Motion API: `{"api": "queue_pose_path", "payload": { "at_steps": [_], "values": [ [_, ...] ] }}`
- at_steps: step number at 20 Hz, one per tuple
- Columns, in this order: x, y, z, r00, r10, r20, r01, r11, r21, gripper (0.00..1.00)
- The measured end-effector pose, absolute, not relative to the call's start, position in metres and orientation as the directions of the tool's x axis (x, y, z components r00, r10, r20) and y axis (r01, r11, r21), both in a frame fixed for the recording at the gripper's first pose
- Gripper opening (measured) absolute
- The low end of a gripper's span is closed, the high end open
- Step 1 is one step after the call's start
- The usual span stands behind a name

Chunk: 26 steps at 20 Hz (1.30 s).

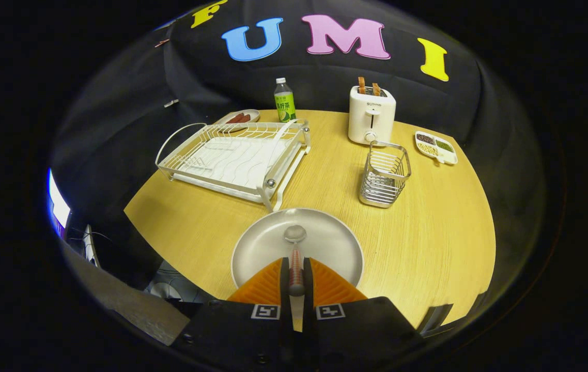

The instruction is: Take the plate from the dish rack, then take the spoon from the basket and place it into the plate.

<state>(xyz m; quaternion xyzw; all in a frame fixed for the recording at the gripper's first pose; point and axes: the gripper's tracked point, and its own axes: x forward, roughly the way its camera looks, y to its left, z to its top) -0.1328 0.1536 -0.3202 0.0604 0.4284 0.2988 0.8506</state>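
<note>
The plate (273, 243) already sits on the table (428, 232), out of the empty dish rack (232, 157). The gripper (296, 266) has its jaws clenched on the spoon (295, 235), bowl over the plate's middle; only the release seems left. The basket (384, 175) and toaster (371, 116) stand beyond, clear of the way.

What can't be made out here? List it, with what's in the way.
- Spoon: the claw is closed on its handle, whose rear is covered by the orange fingers; whether the bowl touches the plate is unclear.
- Plate: near rim hidden behind the fingers.
- Small dish: partly behind the dish rack; contents too small to identify.
- Divided tray: fillings too small to name.
</note>
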Motion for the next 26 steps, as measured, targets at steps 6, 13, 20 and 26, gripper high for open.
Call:
{"api": "queue_pose_path", "payload": {
  "at_steps": [6, 13, 20, 26],
  "values": [
    [-0.142, 0.149, -0.352, 0.406, 0.523, -0.749, -0.472, 0.822, 0.318, 0.15],
    [-0.135, 0.139, -0.368, 0.419, 0.470, -0.777, -0.399, 0.864, 0.307, 0.63],
    [-0.112, 0.125, -0.331, 0.539, 0.440, -0.718, -0.372, 0.889, 0.266, 1.00],
    [-0.046, 0.099, -0.220, 0.769, 0.370, -0.522, -0.347, 0.926, 0.145, 1.00]
  ]
}}
